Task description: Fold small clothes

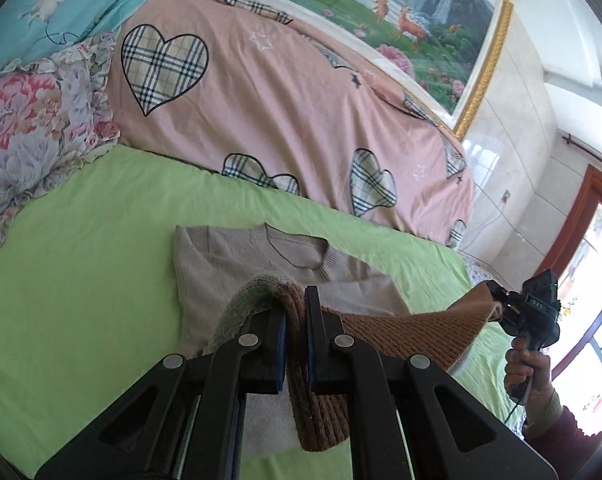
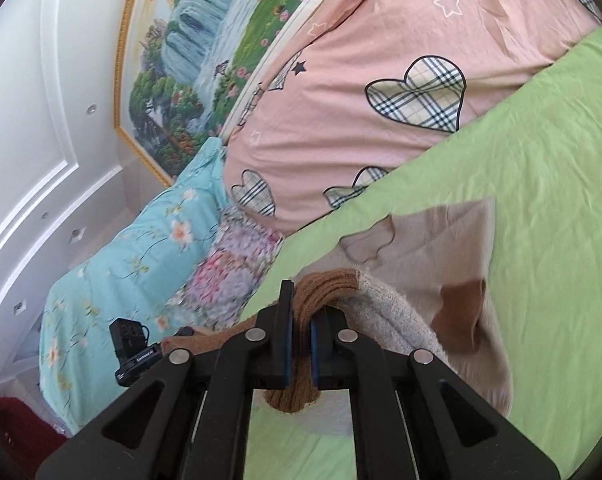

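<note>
Mid-fold: left gripper point(image 1: 295, 312) and right gripper point(image 2: 299, 320) each clamped on brown hem point(image 1: 413, 332), lifted above beige sweater point(image 1: 229, 264). Next: carry toward collar point(image 1: 297, 254), 12 o'clock.

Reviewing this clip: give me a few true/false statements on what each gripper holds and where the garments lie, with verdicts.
1. Both grippers grip the brown knit garment. True.
2. The left gripper is open and empty. False: it is shut on the brown knit.
3. A beige sweater lies flat on the green sheet. True.
4. The brown knit lies folded on the pink quilt. False: it hangs between the grippers, above the sweater.
5. The right gripper pinches bunched brown knit. True.
</note>
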